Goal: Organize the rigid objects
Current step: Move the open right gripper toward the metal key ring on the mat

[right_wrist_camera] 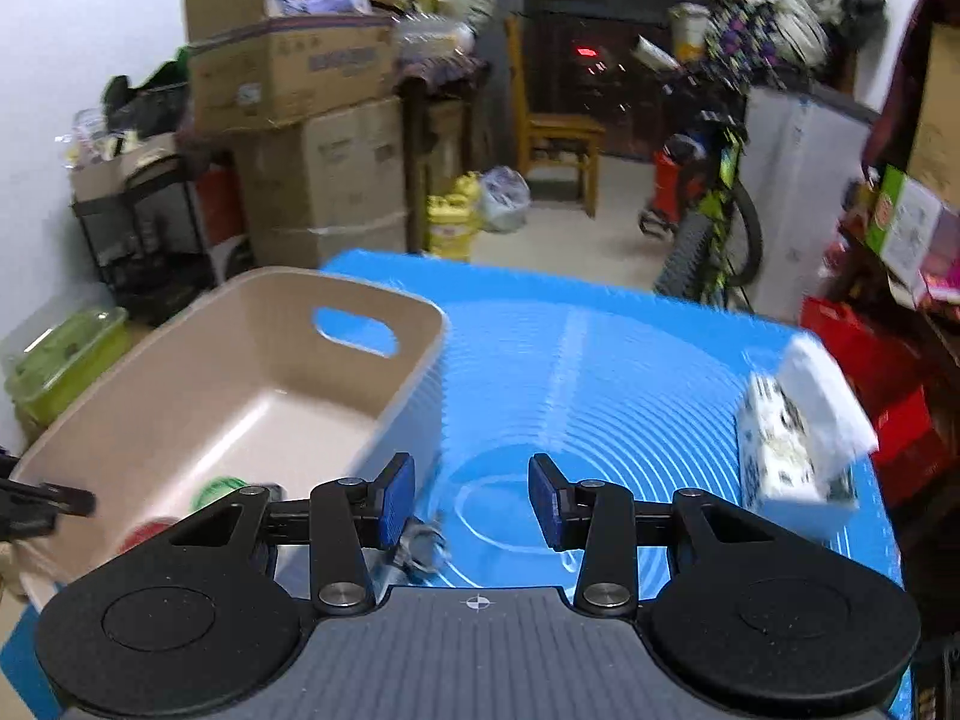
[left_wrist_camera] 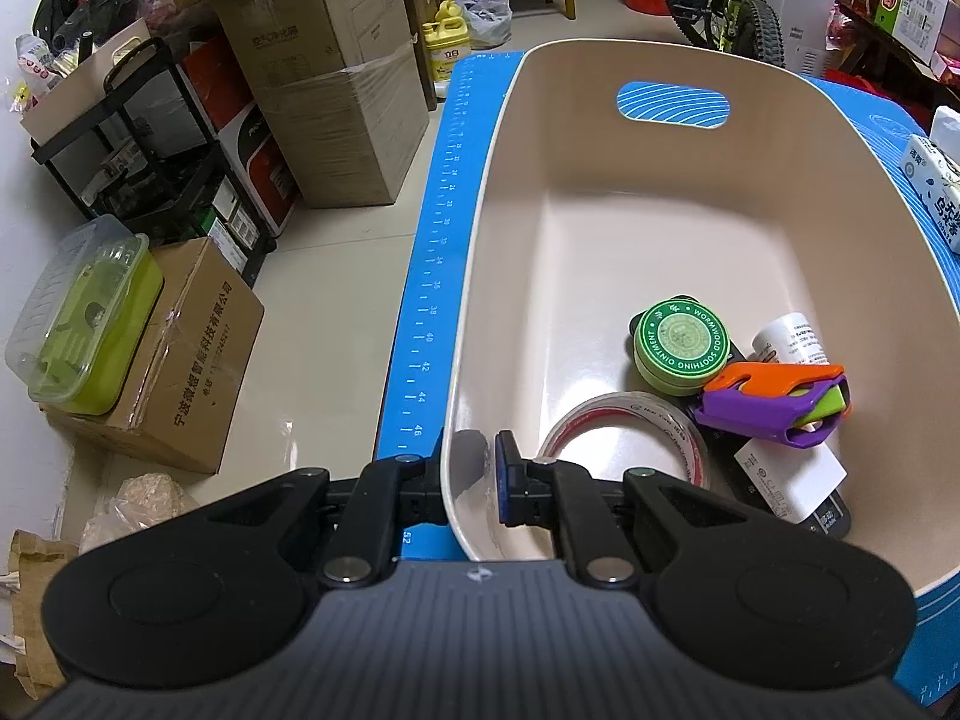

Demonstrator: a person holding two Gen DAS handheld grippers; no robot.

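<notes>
A: Crowding the room behind the tabletop are stacked cardboard boxes, a black rack, a yellow jug, a wooden chair and a bicycle. What sits in the bin?

B: The beige bin stands on the blue mat at the tabletop's left side. In its near right corner lie a round green tin, a roll of clear tape, a small white bottle, and an orange, purple and green plastic piece resting on a flat black thing with a white label.

A: And the left tool?

B: It straddles the bin's near left wall, one finger outside, one inside, clenched on that wall. The tape roll is just beside its inner finger.

A: The right tool?

B: Released, jaws wide apart above the mat, just right of the bin. A small blurred metal thing lies by its left finger; I cannot tell what it is. A white carton stands well to its right.
</notes>
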